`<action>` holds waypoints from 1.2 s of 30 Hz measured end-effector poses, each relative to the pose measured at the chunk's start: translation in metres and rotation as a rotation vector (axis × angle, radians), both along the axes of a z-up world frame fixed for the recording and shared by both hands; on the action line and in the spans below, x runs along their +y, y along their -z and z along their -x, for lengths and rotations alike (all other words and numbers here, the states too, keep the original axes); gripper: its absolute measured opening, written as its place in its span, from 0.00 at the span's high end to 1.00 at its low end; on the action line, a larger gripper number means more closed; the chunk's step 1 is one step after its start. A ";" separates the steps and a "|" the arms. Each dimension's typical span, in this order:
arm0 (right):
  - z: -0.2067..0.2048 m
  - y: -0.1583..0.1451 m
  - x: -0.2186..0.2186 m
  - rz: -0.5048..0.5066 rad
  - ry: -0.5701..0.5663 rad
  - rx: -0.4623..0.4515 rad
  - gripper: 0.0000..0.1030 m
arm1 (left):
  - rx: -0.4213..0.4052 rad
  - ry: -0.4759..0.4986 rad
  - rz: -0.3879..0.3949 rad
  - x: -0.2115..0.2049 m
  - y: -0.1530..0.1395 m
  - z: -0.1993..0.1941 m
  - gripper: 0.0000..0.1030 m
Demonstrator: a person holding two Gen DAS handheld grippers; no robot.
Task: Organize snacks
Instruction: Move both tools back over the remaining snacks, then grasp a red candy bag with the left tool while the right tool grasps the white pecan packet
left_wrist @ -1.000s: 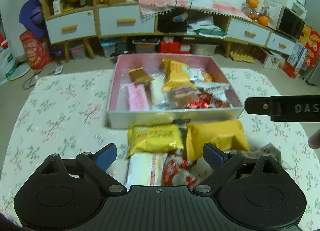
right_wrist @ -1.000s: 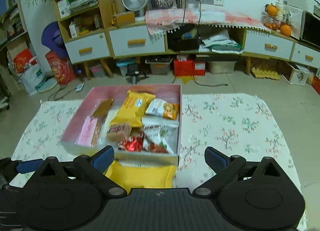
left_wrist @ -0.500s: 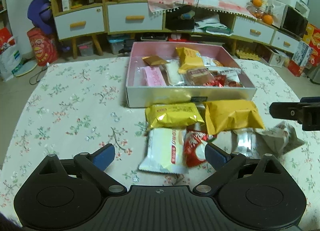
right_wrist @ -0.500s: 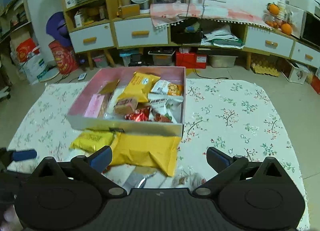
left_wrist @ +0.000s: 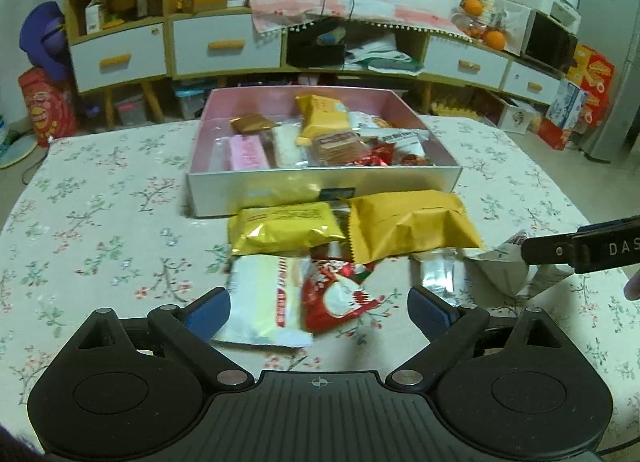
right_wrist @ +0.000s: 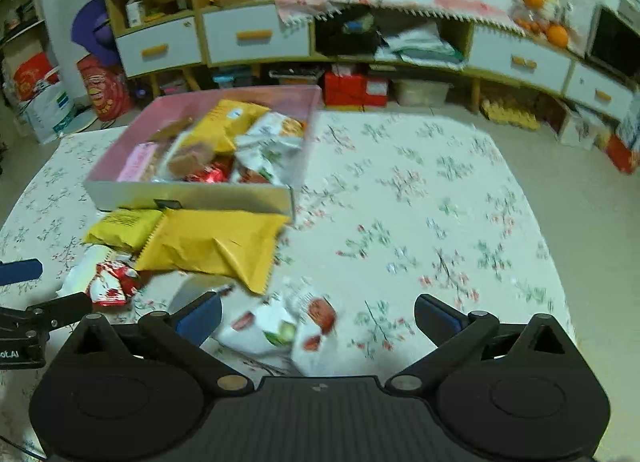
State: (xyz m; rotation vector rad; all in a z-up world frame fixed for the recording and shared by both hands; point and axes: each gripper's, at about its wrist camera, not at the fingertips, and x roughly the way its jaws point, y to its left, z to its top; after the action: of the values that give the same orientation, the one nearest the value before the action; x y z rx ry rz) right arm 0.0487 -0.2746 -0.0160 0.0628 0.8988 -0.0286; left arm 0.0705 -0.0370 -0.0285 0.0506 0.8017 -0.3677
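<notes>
A pink box point(left_wrist: 320, 181) with a silver front wall holds several snack packets. In front of it on the flowered cloth lie a glossy yellow packet point(left_wrist: 284, 227), a matte yellow packet point(left_wrist: 408, 229), a white packet point(left_wrist: 264, 302), a red packet point(left_wrist: 336, 298) and a silver one point(left_wrist: 438, 276). My left gripper point(left_wrist: 319, 310) hangs open above the white and red packets, touching neither. My right gripper point(right_wrist: 317, 317) is wide open over a crumpled white packet point(right_wrist: 280, 330) with red and green print, and its pads do not press on it.
The box point(right_wrist: 192, 195) sits left of centre in the right wrist view, with bare flowered cloth point(right_wrist: 440, 221) to its right. A finger of the right gripper point(left_wrist: 580, 252) reaches in at the left view's right edge. Low cabinets point(left_wrist: 224, 49) stand behind the table.
Both grippers have drawn back from the box and sunk lower. The loose packets in front of the box have come into full view beneath them. Both stay open.
</notes>
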 end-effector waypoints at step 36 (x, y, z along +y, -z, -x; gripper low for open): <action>-0.015 0.026 -0.007 -0.249 0.054 0.114 0.47 | 0.032 0.042 -0.023 -0.017 0.016 -0.012 0.63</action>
State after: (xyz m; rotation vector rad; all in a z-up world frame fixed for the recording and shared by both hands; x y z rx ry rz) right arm 0.0639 -0.2818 -0.0423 0.3199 1.0106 0.0303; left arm 0.0827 -0.0537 -0.0442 0.0836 0.8379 -0.3996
